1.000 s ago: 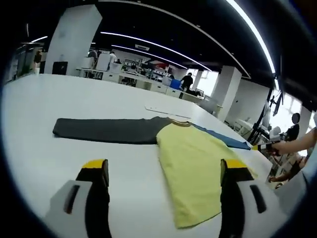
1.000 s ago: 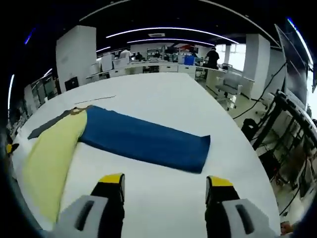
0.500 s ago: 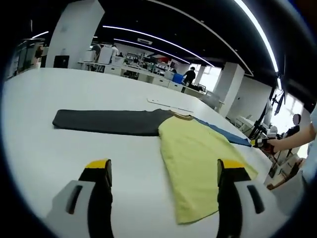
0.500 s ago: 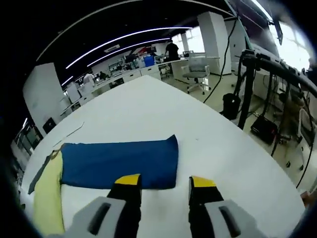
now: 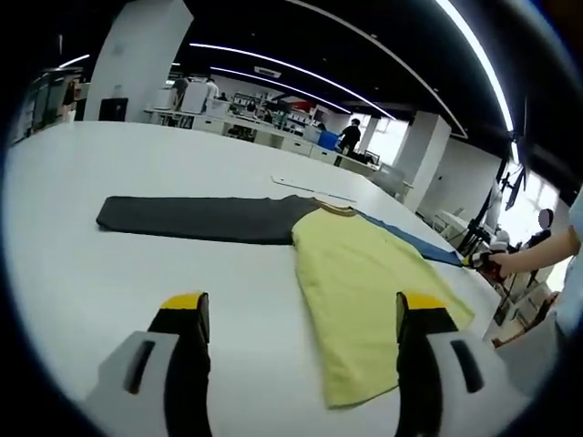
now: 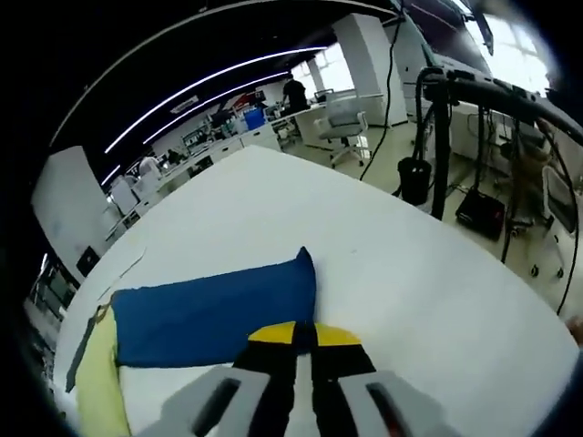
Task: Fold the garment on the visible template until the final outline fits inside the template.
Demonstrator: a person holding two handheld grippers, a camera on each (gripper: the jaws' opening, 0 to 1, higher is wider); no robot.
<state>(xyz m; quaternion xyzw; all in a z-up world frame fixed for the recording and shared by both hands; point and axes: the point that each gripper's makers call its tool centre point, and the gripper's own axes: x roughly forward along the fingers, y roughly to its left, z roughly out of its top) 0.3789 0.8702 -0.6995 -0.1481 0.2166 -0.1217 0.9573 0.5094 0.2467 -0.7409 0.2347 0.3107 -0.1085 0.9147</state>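
Since the earlier frame the right tool has drawn its jaws together at the cuff edge of the blue sleeve; whether cloth is pinched I cannot tell. The left tool hangs with jaws apart. Toward twelve o'clock the shirt lies flat on the white surface, the dark sleeve at ten. It looks light, limp, best taken at edges.

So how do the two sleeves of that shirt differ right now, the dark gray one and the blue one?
The gray sleeve is charcoal and lies untouched, with the left gripper open, well short of it. The blue sleeve is royal blue, and the right gripper has its jaws nearly together at the sleeve's cuff end. Both lie flat and straight on the white table, reaching out from the yellow body.
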